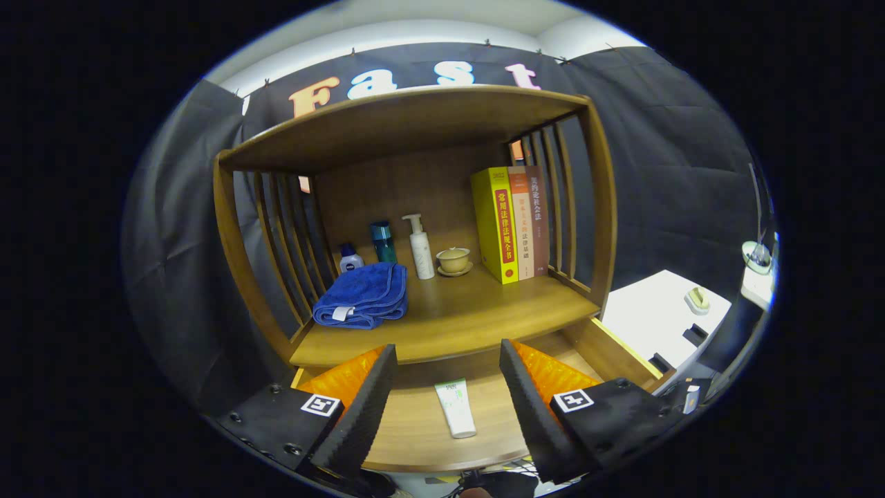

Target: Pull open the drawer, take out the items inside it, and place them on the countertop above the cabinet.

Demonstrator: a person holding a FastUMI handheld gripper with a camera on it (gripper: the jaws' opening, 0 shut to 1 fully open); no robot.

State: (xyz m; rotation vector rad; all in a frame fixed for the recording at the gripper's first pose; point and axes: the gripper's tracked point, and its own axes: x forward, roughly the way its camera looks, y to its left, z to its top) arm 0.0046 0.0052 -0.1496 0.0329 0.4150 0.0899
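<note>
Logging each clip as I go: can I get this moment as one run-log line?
drawer: wooden drawer open | item: white tube lying inside, between fingers | gripper: open, above tube, not touching | countertop: tube not placed

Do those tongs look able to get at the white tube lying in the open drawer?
Probably yes. The tongs are open, the white tube lies bare between the fingers in the open drawer, and nothing covers it.

Black cloth drapes the booth's wall behind a wooden shelf unit with slatted sides. A pale ceiling shows above. Off to the right stands a white surface.
</note>
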